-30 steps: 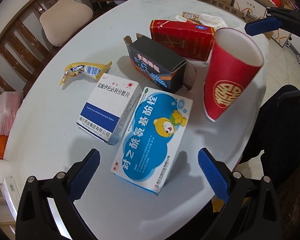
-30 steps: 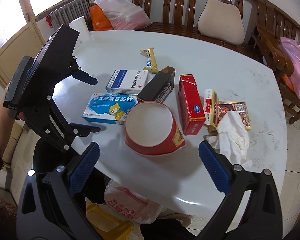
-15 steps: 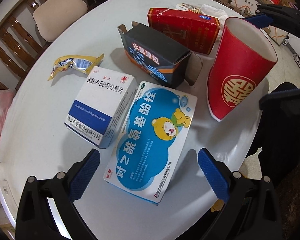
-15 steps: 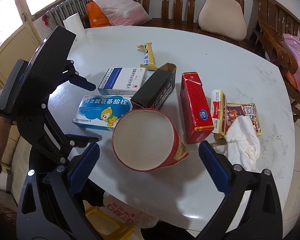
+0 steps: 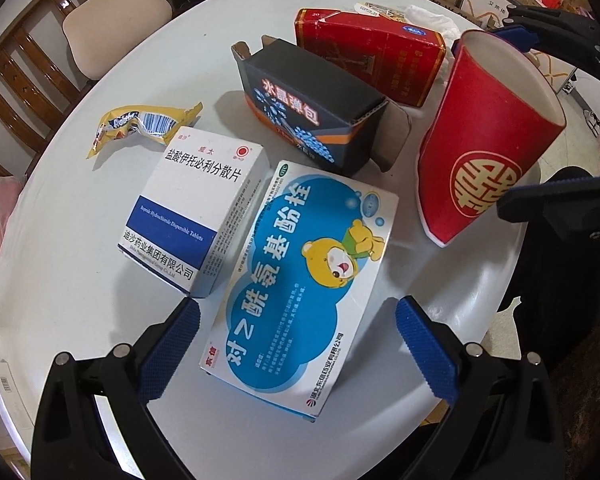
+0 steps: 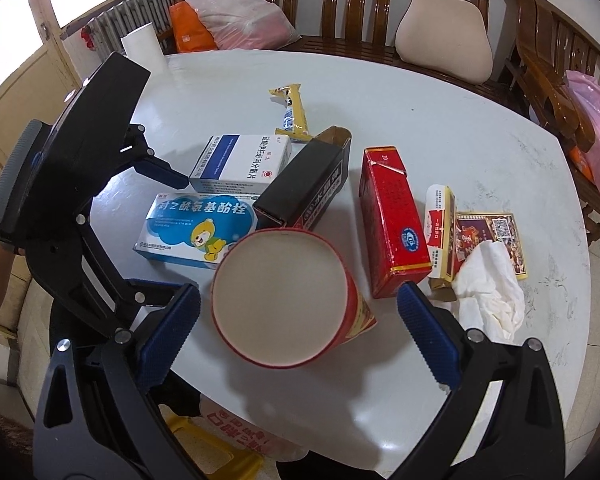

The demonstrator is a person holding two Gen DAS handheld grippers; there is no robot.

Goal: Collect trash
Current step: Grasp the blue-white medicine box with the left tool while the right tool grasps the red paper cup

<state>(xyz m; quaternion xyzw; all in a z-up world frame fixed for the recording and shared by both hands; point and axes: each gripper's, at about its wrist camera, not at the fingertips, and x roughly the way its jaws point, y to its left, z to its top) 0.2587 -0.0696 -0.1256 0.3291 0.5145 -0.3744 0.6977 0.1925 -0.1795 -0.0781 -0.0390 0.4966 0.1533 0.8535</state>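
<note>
Left gripper (image 5: 296, 336): we see its blue-padded fingers (image 5: 170, 340) spread wide, holding nothing, straddling the near end of the flat blue-and-white cardboard medicine box with a cartoon bear (image 5: 300, 280).
Right gripper (image 6: 298, 334): we see its fingers (image 6: 426, 340) spread wide and holding nothing, either side of the tall red paper cup with a gold emblem (image 6: 284, 296), which stands upright near the edge of the white round tabletop (image 6: 440, 120).
Crowding: the bear box touches the white-and-blue cardboard tablet box (image 5: 198, 208) along one side; the black open-ended carton with blue lettering (image 5: 308, 104) lies just behind both, the cup just beside it.
Further back: we find a long red cardboard carton (image 6: 392, 220), a red-and-white cigarette pack (image 6: 440, 236), a flat patterned packet (image 6: 488, 232) and a crumpled white tissue (image 6: 488, 288) overlapping it.
Apart: a crumpled yellow snack wrapper (image 5: 144, 126) lies near the tablet box.
Count: we count four boxes, one cup, one wrapper, one tissue, one pack, one packet.
Surroundings: a wooden bench (image 6: 340, 4) with a beige cushion (image 6: 444, 36).
</note>
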